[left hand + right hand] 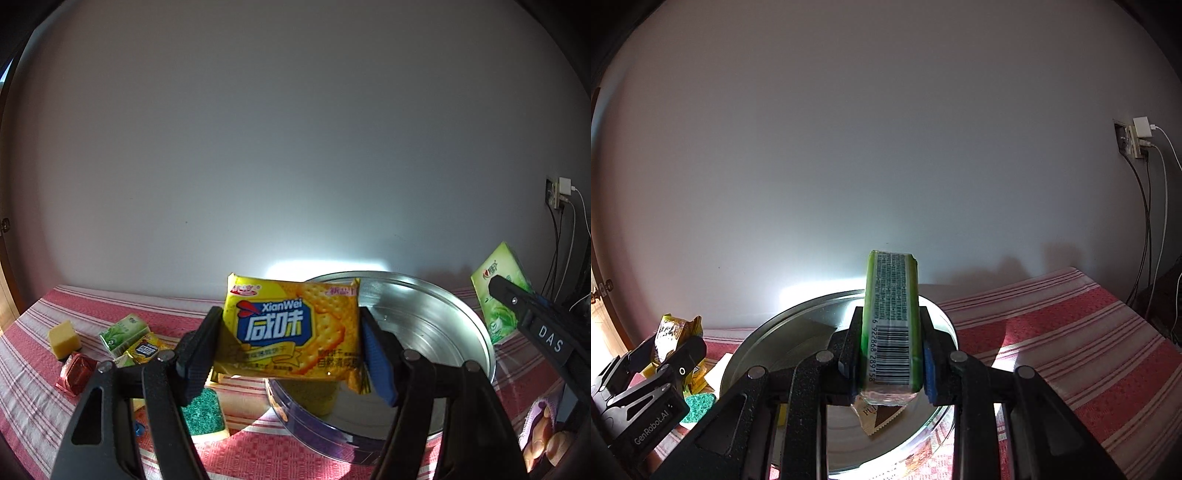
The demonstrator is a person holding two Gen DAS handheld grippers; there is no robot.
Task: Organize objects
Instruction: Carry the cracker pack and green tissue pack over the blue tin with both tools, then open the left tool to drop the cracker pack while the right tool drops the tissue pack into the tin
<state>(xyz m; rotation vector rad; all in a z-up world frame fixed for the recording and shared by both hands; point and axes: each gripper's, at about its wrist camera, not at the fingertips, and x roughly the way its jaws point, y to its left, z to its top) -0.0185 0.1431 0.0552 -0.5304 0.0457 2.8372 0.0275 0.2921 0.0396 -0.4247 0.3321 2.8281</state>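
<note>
A yellow cracker packet (291, 328), printed with blue lettering and a picture of square crackers, is gripped upright by its two side edges in the left claw (290, 349) and is held above the near left rim of a round metal tin (424, 314). A green tissue pack (892, 325), narrow side and barcode turned to the camera, is clamped in the right claw (890, 363) over the same tin, whose floor is seen to hold a small paper sachet (881, 417), partly covered by the pack. The tin rests on a bench covered with a red and white striped cloth (37, 387). At the far left of the bench, a yellow sponge block (64, 338), a red foil-wrapped item (75, 373), a second green tissue pack (123, 330) and a second small yellow packet (146, 349) are grouped closely together. A green scouring pad (201, 411) is largely hidden behind the left claw's finger. The print on the sachet cannot be read fully.
</note>
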